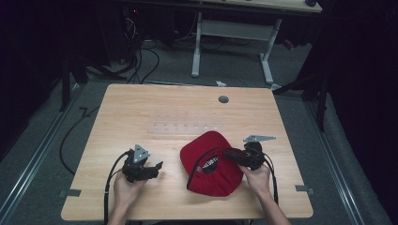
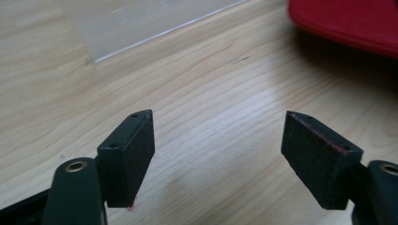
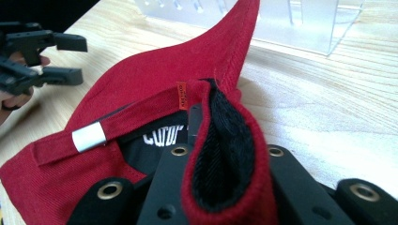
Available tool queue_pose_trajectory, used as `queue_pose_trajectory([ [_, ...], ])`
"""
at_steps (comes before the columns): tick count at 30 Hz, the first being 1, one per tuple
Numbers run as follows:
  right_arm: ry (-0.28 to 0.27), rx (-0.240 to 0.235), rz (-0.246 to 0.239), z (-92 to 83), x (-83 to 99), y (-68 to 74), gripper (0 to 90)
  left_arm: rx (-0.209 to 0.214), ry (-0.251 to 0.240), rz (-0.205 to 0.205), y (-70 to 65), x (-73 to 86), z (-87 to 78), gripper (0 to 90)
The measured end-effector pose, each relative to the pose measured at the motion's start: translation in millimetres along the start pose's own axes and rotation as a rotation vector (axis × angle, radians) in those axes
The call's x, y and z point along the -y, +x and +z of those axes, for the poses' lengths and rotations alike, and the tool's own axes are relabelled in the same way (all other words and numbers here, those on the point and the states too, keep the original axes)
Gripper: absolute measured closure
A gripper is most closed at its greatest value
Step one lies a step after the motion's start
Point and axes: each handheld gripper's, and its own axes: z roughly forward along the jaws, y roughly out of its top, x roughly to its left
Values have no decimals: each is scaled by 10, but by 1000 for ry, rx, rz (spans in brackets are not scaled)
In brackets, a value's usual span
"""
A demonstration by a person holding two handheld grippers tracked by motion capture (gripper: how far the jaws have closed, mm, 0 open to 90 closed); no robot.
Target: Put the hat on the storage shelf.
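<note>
Two grippers: both in play at the near edge of the wooden table (image 1: 141,108), one busy, one idle.
Right gripper (image 1: 234,155): clamped tight on the rim of the red baseball cap (image 1: 211,161); in the right gripper view a fold of the cap's edge, black lining inside, is pinched between the jaws.
Cap position: lying on the table to the right of centre, opening turned up so the black inner label shows, with the pinched edge lifted a little.
Cap detail: strap with a silver clasp (image 3: 89,136) and a small orange tag (image 3: 181,96) just beyond the pinch.
Left gripper (image 1: 157,168): jaws standing wide apart, nothing between them, only bare wood below in the left gripper view; held just off the cap's left side, not touching it.
Left hand (image 1: 126,187): wrapped round the gripper body, cable trailing back toward the person.
Step in hand: looks like the cap is being picked up or reshaped by its rim.
Doing it well: my call, bring the open left gripper across to the opposite rim, near the strap, and bite fabric, not the clasp; keep the right pinch firm so the soft crown doesn't slip out.
Farther back: clear acrylic rack (image 1: 185,127) flat on the table just beyond the cap.
Far edge: round grommet hole (image 1: 223,99) in the tabletop.
</note>
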Motion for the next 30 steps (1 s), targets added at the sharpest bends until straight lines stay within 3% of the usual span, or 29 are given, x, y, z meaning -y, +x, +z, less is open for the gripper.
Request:
queue_pose_trajectory([
  [6, -9, -24, 35, -62, -12, -51, 825, 103, 18, 77, -319, -3, -50, 208],
  [9, -10, -18, 39, -111, -50, -54, 825, 130, 34, 120, -438, 41, -19, 194],
  [13, -24, -33, 52, -166, -111, -43, 825, 115, 50, 171, -536, 87, 43, 171],
  [30, -10, -62, 45, -164, -336, 77, 825, 147, 23, 221, -731, 97, 145, 156],
])
